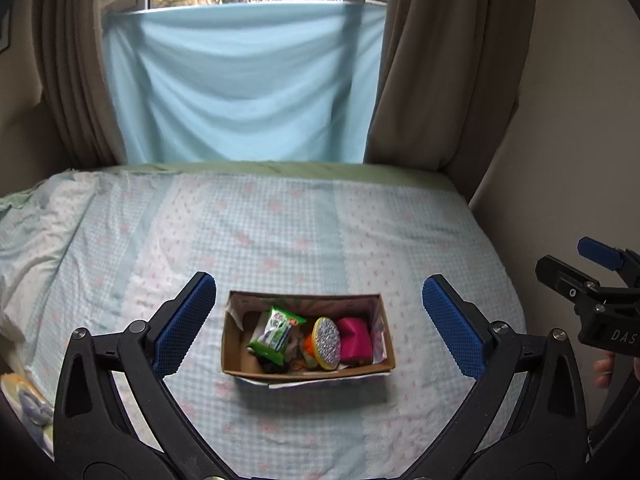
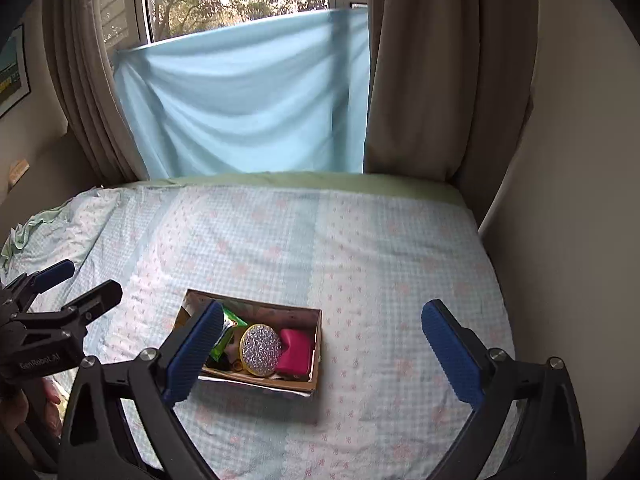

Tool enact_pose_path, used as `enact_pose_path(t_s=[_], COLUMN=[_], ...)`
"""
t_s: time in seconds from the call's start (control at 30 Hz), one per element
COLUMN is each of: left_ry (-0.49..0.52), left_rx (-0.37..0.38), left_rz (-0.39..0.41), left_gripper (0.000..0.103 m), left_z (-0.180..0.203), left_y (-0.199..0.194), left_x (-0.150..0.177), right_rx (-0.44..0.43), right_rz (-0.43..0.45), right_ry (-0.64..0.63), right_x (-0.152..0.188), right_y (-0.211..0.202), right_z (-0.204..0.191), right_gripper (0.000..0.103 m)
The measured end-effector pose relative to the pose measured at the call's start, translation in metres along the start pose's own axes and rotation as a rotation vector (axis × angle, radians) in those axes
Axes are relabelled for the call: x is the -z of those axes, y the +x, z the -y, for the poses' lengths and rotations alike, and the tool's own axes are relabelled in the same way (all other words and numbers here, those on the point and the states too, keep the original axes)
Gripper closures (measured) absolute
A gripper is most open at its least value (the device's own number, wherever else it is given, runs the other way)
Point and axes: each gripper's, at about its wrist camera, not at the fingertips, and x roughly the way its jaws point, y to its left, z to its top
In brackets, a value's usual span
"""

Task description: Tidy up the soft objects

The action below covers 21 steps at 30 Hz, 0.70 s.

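A small cardboard box sits on the bed. It holds a green packet, a round yellow-rimmed glittery silver pad and a pink soft object, among other small items. The box also shows in the right wrist view, with the glittery pad and the pink object. My left gripper is open and empty, held above the box. My right gripper is open and empty, to the right of the box, its left finger in front of the box's left end.
The bed has a pale blue and pink checked sheet, rumpled at the left. A light blue cloth hangs over the window between brown curtains. A wall borders the bed's right side.
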Motion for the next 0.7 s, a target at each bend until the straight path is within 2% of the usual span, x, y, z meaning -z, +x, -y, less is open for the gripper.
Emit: enact_pose_path(t_s=[0.13, 0.23, 0.4, 0.7], left_ry=[0.016, 0.05, 0.038, 0.039], left_rx=[-0.033, -0.063, -0.062, -0.062], left_rz=[0.146, 0.198, 0.224, 0.219], left_gripper=[0.0, 0.0, 0.0, 0.0], left_z=[0.016, 0.026, 0.032, 0.041], left_y=[-0.047, -0.067, -0.08, -0.081], left_x=[-0.01, -0.01, -0.002, 0.007], right_rx=[0.013, 0.024, 0.051, 0.086], right_rz=[0.111, 0.166, 0.218, 0.215], right_ry=[0.018, 0.029, 0.029, 0.054], right_x=[-0.007, -0.007, 0.0, 0.01], right_y=[-0.044, -0.065, -0.082, -0.092], right_z=[0.009, 0.014, 0.019, 0.03], right_gripper=[0.004, 0.004, 0.004, 0.004])
